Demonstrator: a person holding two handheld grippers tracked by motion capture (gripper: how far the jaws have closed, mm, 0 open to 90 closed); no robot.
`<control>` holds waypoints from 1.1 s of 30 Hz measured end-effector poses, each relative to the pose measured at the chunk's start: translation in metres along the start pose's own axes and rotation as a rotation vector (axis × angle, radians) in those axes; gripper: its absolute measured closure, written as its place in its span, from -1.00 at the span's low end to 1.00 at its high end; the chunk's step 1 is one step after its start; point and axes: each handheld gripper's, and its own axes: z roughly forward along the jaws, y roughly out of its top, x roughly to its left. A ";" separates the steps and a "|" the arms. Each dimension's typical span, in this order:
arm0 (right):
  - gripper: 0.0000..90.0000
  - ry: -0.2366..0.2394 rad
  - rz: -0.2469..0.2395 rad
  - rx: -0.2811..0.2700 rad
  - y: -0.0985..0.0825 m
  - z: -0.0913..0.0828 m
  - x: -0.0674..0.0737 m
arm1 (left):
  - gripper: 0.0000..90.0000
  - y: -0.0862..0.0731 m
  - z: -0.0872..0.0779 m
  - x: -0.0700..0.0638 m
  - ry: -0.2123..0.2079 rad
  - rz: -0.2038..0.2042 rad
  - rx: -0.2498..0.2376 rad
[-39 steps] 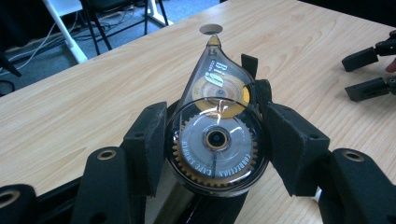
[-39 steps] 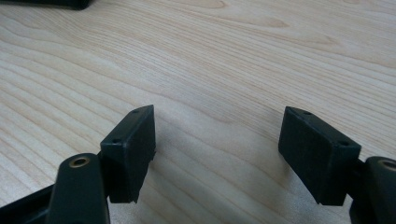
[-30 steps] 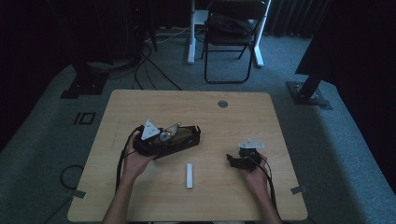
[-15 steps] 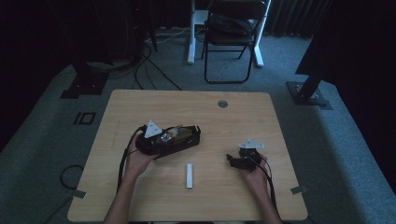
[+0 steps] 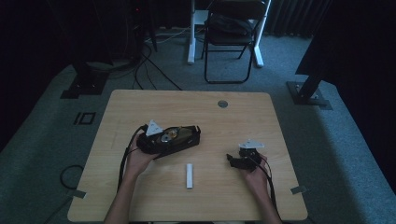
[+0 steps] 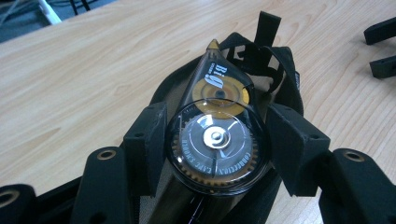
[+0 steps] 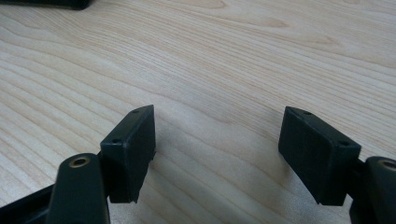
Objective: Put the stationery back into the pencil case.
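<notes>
Correction tape dispenser (image 6: pixel 215 140) sits mid-frame, clamped between the left gripper's (image 5: pixel 164 138) jaws over a black pouch (image 6: pixel 275 70). Right gripper (image 5: pixel 243 158), lower right, holds its jaws apart over bare table (image 5: pixel 233 121), near a white stick (image 5: pixel 189 175).

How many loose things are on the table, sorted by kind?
Correction tape dispenser: 1, held in the left tongs
Black pouch: 1
Small white bar: 1
Total: 3
</notes>
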 end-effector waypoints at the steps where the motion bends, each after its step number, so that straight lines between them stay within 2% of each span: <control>1: -0.39 0.000 -0.001 0.000 0.000 0.000 0.000 | -0.08 0.000 0.001 0.001 -0.003 -0.005 0.002; 21: -0.39 0.000 0.000 0.000 0.000 0.000 0.000 | -0.09 -0.005 0.007 0.004 -0.015 -0.024 0.037; 33: -0.40 0.001 -0.001 0.000 0.000 0.000 0.000 | -0.14 -0.006 0.004 0.005 -0.013 -0.021 0.024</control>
